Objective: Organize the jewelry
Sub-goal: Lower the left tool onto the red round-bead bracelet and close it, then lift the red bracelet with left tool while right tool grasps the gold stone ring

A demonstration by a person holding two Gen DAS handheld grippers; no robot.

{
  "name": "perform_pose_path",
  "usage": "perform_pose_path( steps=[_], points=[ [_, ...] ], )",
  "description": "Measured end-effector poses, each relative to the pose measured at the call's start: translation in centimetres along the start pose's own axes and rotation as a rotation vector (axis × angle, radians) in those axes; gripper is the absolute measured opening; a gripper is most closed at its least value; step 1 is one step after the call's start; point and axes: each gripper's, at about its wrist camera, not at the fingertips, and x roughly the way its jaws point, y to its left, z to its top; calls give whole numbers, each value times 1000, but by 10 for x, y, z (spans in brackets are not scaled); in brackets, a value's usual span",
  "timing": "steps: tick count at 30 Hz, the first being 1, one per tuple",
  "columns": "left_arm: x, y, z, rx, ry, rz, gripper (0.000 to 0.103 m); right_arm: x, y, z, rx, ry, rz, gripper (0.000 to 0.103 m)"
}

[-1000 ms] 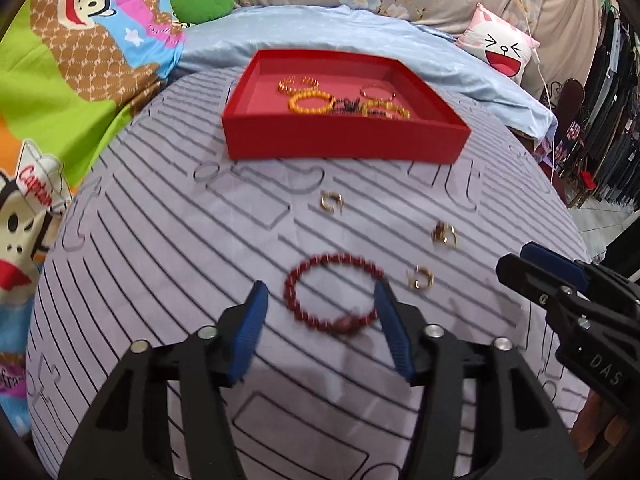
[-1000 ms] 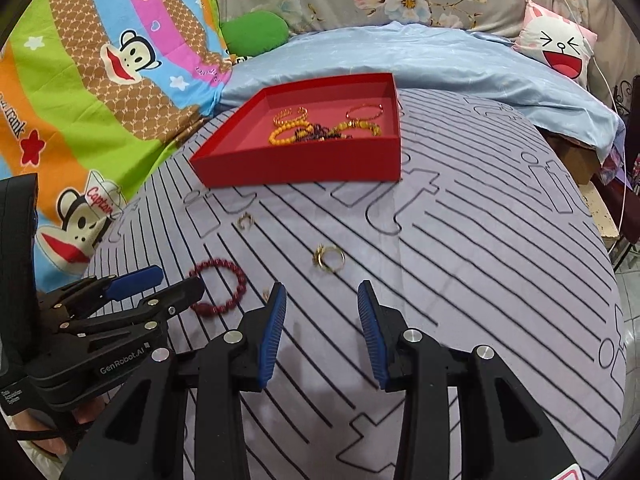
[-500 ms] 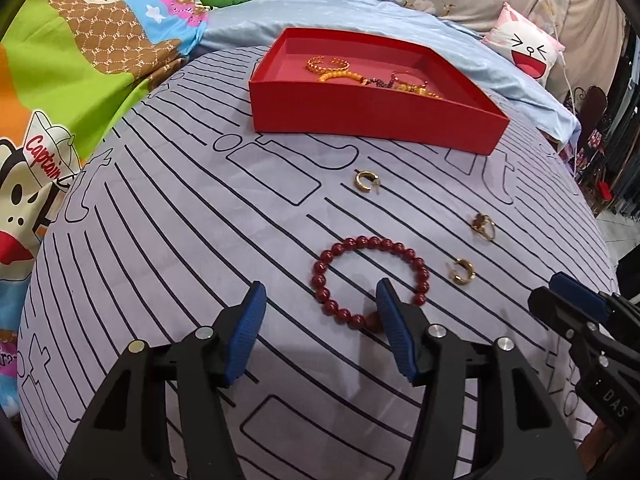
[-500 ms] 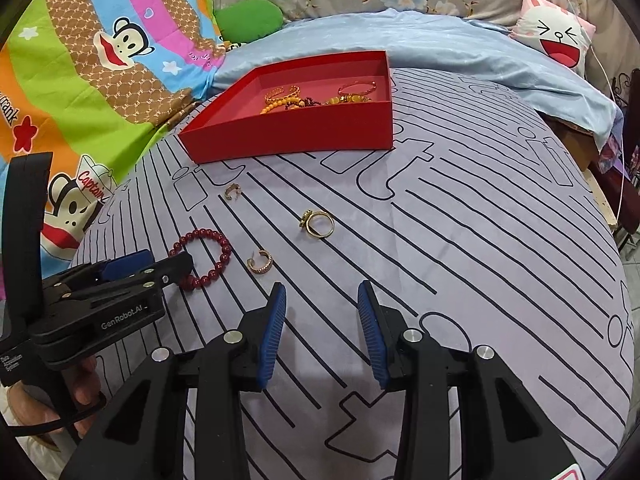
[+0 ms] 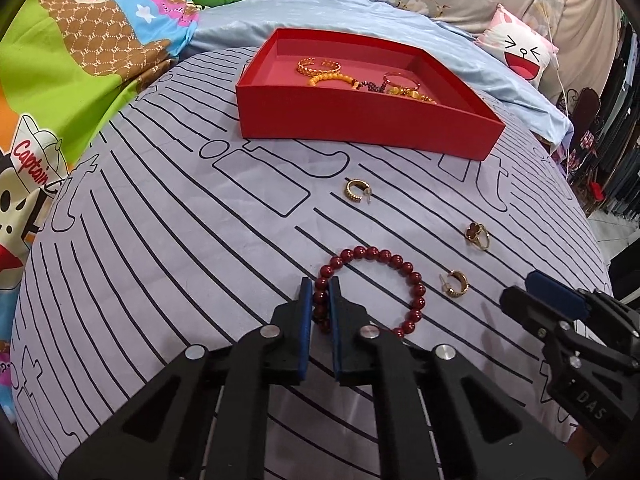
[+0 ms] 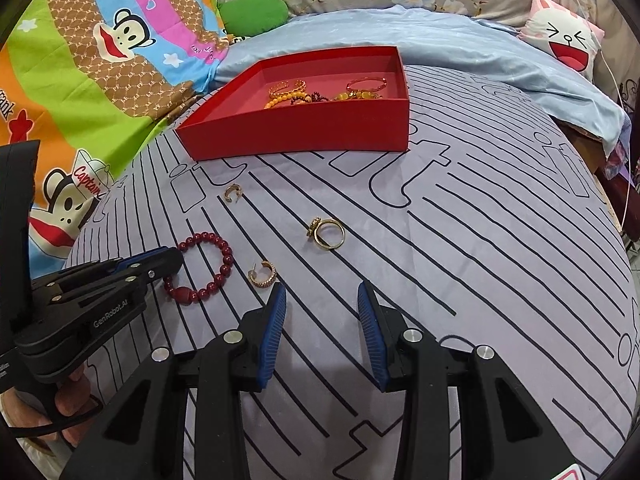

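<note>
A dark red bead bracelet (image 5: 384, 264) lies on the striped cloth; it also shows in the right wrist view (image 6: 212, 264). My left gripper (image 5: 320, 292) is shut on its left side, down at the cloth. My right gripper (image 6: 322, 300) is open and empty, just right of a gold hoop earring (image 6: 263, 274). A second gold hoop earring (image 5: 355, 191) and a gold ring (image 6: 327, 232) lie loose on the cloth. The red tray (image 5: 360, 120) at the back holds several gold and beaded bracelets.
The round table is covered by a lilac striped cloth (image 6: 480, 240). A light blue sheet (image 6: 440, 44), a cartoon blanket (image 5: 60, 60) and a white face cushion (image 6: 568, 40) lie behind. A rack of clothes (image 5: 620, 140) stands at the far right.
My left gripper has moved forward and closed on the left side of the red bracelet. My right gripper has moved a little closer to the nearest earring and stays open.
</note>
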Motion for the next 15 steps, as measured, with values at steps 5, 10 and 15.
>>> perform_pose_path(
  steps=[5,10,15],
  points=[
    [1,-2,0,13,-4,13,8,9,2,10,-7,-4,-5,37],
    [3,0,2,5,-2,5,8,19,2,20,-5,0,-4,37],
    [3,1,3,5,-2,3,8,27,3,27,-1,1,-7,37]
  ],
)
